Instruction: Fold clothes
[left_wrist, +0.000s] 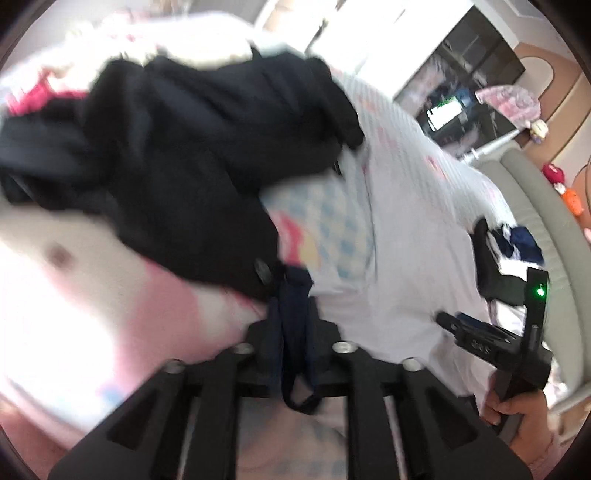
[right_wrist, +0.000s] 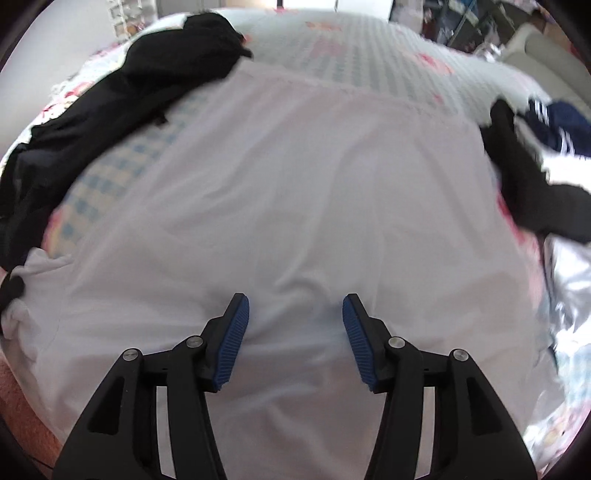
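White garment (right_wrist: 295, 206) is spread flat on the bed (right_wrist: 369, 62), long axis running straight away from the right gripper (right_wrist: 295, 314), whose jaws are held apart just above its near edge, nothing gripped. Dark cloth (left_wrist: 291, 332) is seen between the left gripper (left_wrist: 291, 354) fingers; clamped or not can't be told.

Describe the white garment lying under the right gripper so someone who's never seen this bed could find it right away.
Start from the bed with the pale checked, pink-patterned cover. Spread flat across its middle, right below the open right gripper, lies the plain white cloth garment. A crumpled black garment sits at its left and dark clothes at its right; it alone is white and smoothed out.
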